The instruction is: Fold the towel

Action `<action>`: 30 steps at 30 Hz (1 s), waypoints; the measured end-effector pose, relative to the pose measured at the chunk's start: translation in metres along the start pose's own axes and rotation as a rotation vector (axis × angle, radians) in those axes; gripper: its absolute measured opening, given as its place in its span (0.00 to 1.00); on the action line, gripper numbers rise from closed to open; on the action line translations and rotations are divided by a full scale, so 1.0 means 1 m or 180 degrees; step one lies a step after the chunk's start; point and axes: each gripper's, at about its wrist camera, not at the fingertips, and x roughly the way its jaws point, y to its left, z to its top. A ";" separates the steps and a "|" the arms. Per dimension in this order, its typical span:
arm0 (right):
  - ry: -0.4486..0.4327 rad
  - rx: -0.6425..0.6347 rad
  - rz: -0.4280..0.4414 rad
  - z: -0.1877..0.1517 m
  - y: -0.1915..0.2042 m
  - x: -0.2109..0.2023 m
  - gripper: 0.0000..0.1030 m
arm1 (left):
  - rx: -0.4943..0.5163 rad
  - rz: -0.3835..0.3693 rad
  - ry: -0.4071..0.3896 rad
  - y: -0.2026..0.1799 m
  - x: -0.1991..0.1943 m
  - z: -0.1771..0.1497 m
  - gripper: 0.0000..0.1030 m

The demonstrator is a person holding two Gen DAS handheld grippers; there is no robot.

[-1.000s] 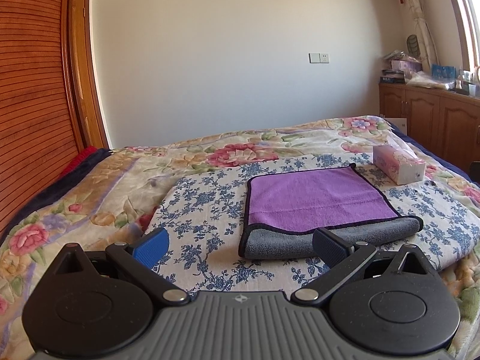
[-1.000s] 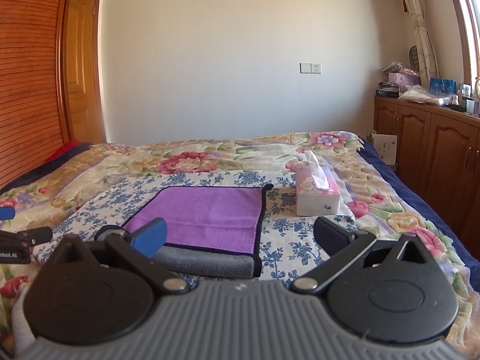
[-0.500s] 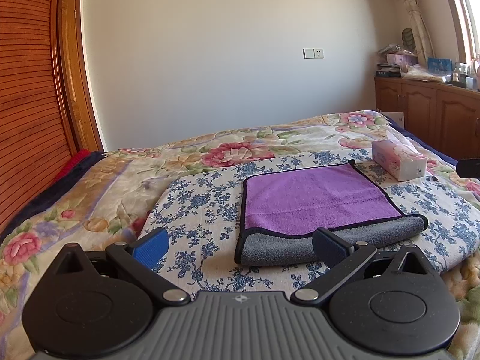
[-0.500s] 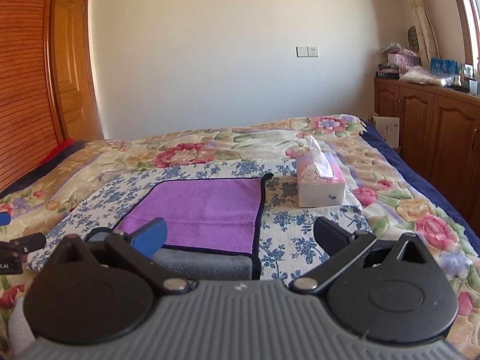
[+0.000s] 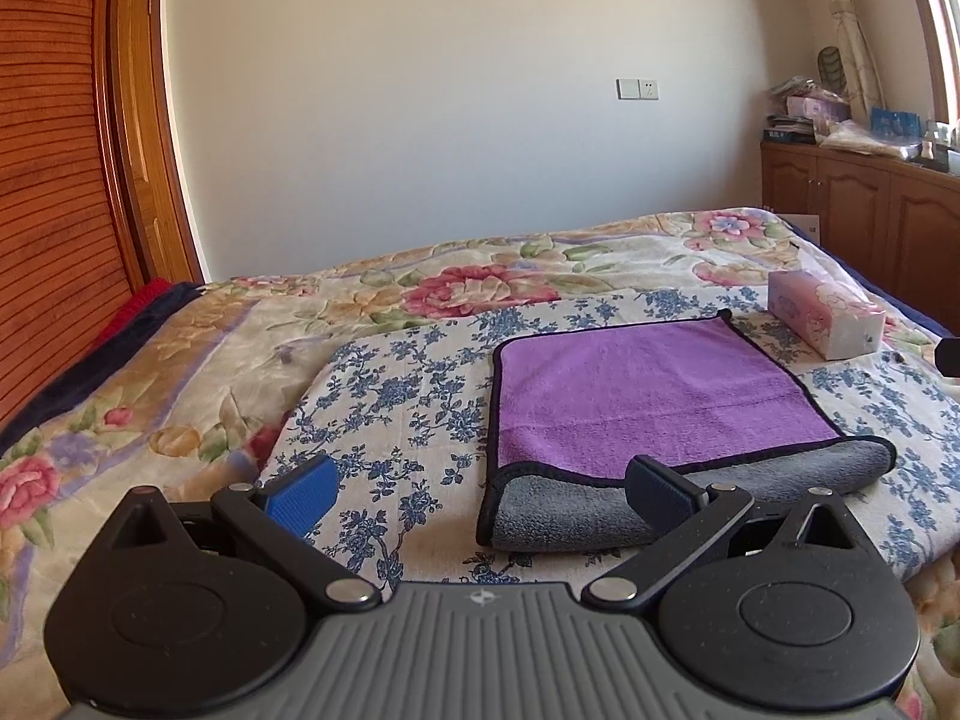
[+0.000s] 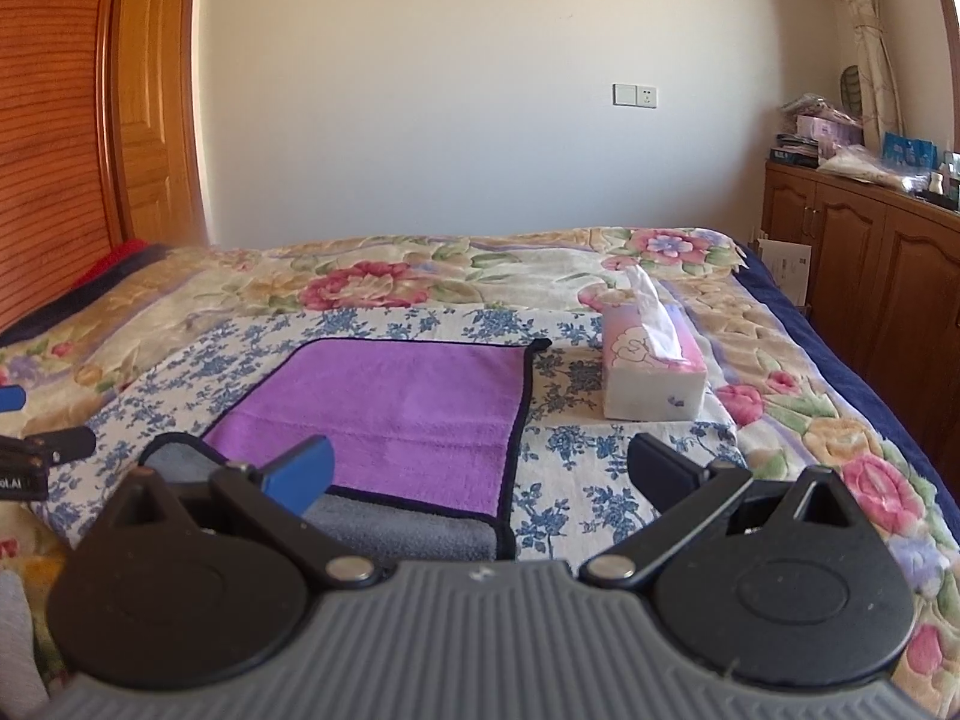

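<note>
Purple-grey towel [image 5: 654, 396] mid-frame on bed [image 5: 198, 360], soft, limp, light. We'd pinch near corners at grey fold. Left tongs [image 5: 480, 495], right tongs [image 6: 480, 474] both wide open, empty.

One towel [image 5: 648, 396], one tissue box [image 5: 828, 321], two grippers [image 5: 480, 495], perhaps more clutter.
</note>
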 end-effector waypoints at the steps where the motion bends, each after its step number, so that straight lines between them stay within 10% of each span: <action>1: 0.0000 -0.0028 -0.0005 0.000 0.000 0.002 1.00 | 0.0000 0.0003 0.0022 0.000 0.004 0.000 1.00; 30: 0.0442 -0.0198 0.0133 -0.004 0.000 0.064 1.00 | -0.0209 -0.0313 0.0450 0.017 0.093 0.001 0.73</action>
